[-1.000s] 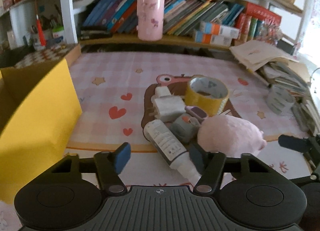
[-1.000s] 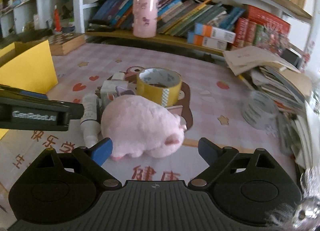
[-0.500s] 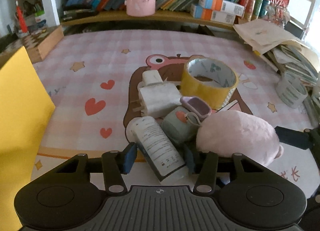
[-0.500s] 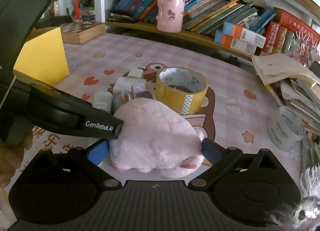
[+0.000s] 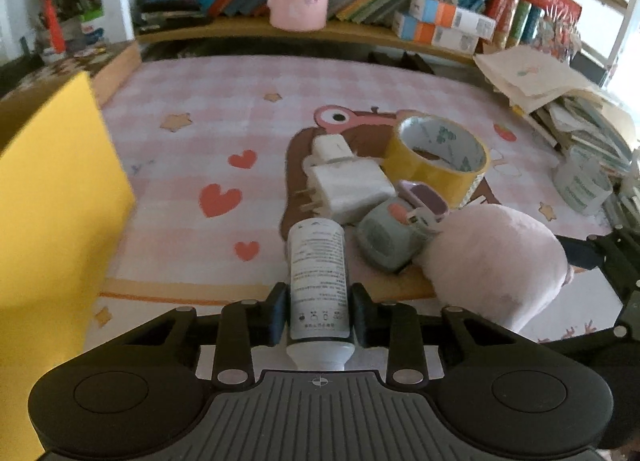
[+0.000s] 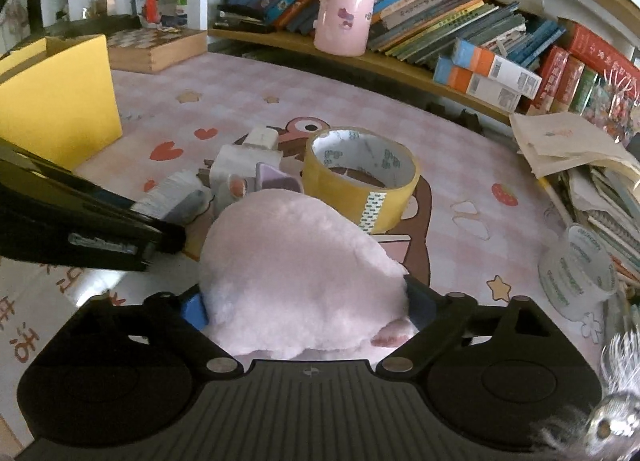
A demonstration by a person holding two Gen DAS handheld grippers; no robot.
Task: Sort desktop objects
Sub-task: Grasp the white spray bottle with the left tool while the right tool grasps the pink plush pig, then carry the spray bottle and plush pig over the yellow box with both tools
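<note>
My left gripper [image 5: 318,315] is shut on a white bottle [image 5: 318,261] with a printed label, which lies on the pink desk mat. My right gripper [image 6: 304,309] is closed around a pink plush toy [image 6: 296,269], its fingers pressing both sides. The plush also shows at the right of the left wrist view [image 5: 492,261]. Beyond them lie a white charger [image 5: 346,181], a small grey-green toy [image 5: 392,233], and a yellow tape roll [image 6: 360,177]. The left gripper's body [image 6: 80,229] crosses the left of the right wrist view.
A yellow box [image 5: 52,197] stands at the left. A pink cup [image 6: 346,7] stands on the shelf with rows of books behind. A clear tape roll [image 6: 576,269] and stacked papers [image 6: 568,145] lie at the right.
Both grippers moved forward and closed: the left onto the white bottle, the right onto the pink plush toy.
</note>
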